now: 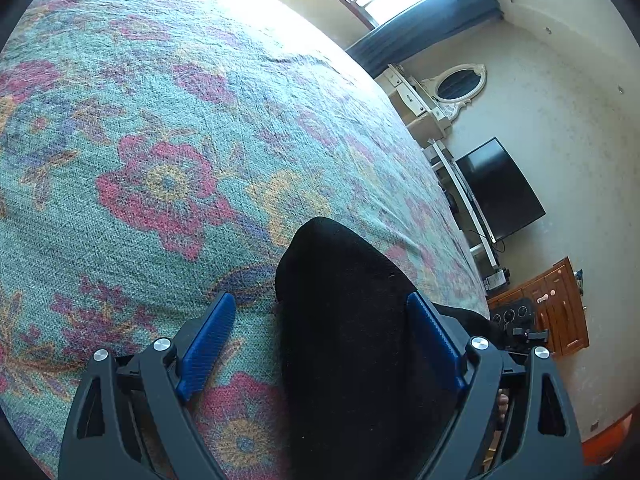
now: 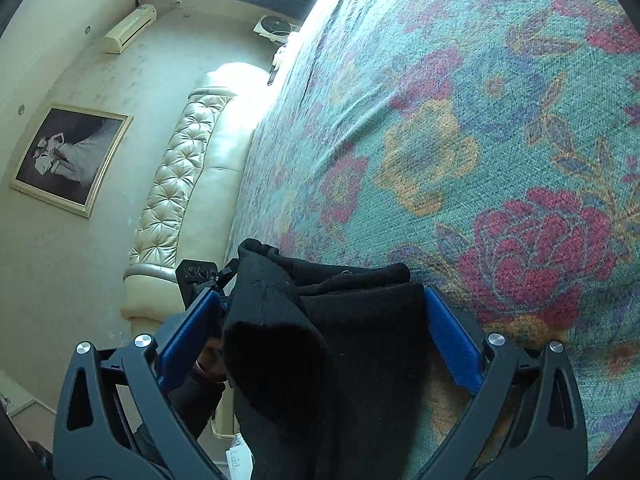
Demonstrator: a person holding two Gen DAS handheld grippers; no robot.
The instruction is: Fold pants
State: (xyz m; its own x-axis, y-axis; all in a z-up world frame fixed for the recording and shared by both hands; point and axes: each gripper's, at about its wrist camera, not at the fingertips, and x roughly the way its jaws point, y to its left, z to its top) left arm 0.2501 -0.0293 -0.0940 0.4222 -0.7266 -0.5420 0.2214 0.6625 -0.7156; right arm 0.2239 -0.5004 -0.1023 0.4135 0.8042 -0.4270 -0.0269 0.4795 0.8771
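The black pants (image 1: pixel 352 320) lie on a floral bedspread (image 1: pixel 168 128). In the left wrist view a rounded black fold reaches up between my blue fingers (image 1: pixel 208 340). My left gripper (image 1: pixel 320 320) is open, its jaws wide on either side of the cloth. In the right wrist view the pants (image 2: pixel 340 340) are bunched in layered folds between the blue fingers (image 2: pixel 452 340). My right gripper (image 2: pixel 324 316) is open too, jaws spread around the cloth. The other gripper (image 2: pixel 200 276) shows just beyond the pants at the left.
The bedspread (image 2: pixel 460 120) covers the whole bed. A tufted cream headboard (image 2: pixel 180 184) and a framed picture (image 2: pixel 68 160) are at the left in the right wrist view. A TV (image 1: pixel 500 188), a white dresser (image 1: pixel 416 100) and a wooden cabinet (image 1: pixel 556 304) stand beyond the bed's edge.
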